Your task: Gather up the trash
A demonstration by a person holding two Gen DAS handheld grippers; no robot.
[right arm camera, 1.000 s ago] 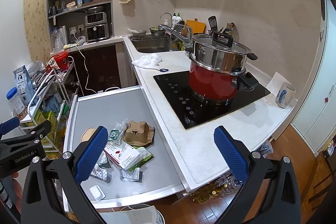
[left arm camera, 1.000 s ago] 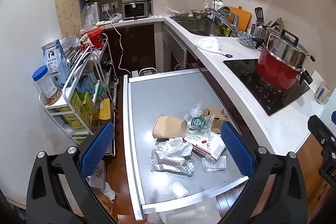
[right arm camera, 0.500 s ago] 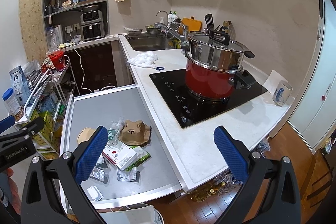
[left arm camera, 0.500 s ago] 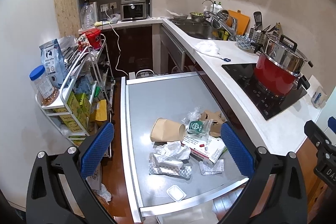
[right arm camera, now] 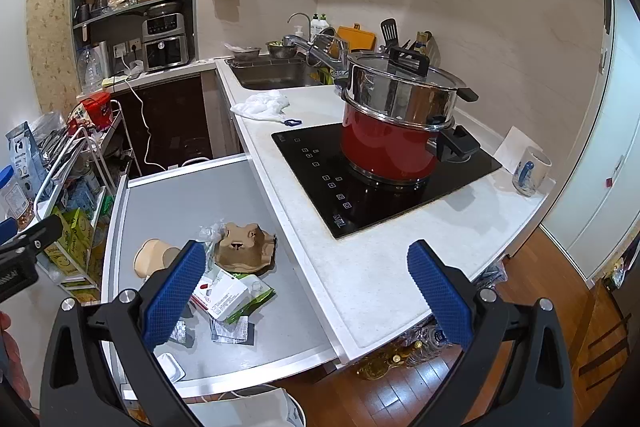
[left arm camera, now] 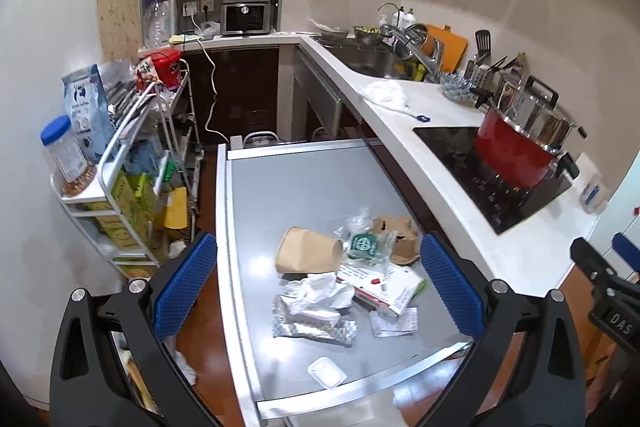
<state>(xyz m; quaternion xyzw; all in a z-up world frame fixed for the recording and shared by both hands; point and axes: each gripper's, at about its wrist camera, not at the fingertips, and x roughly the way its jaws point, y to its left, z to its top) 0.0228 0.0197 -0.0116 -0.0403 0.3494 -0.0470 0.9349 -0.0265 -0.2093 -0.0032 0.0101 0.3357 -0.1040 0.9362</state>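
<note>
Trash lies in one loose pile on the grey desk [left arm camera: 288, 187], toward its near end. The landmark is the paper cup [left arm camera: 309, 255], which lies on its side. Just right of the cup sit a clear wrapper with a green label [left arm camera: 362, 245] and a brown pulp tray [left arm camera: 396, 235]. In front of the cup lie crumpled white paper [left arm camera: 320, 293] and, nearer again, a foil blister strip [left arm camera: 312, 325]. Right of that paper rests a white and red box [left arm camera: 382, 289], with a small receipt-like scrap [left arm camera: 394, 321] beside it. A small white tray [left arm camera: 326, 372] sits alone near the desk edge, well apart from the cup.

The left gripper [left arm camera: 320, 287] hangs above the pile, jaws wide and empty. The right gripper [right arm camera: 306, 293] hangs over the white desk beside the hob, jaws also wide and empty.

Recommended procedure: take the cup first with the left gripper. Close across its crushed wall, not its open mouth, since thin paper will likely buckle. Flat foil and scraps probably need a low, edge-on approach.

No bin can be identified with certainty; a white rim [right arm camera: 244, 403] shows below the desk.
</note>
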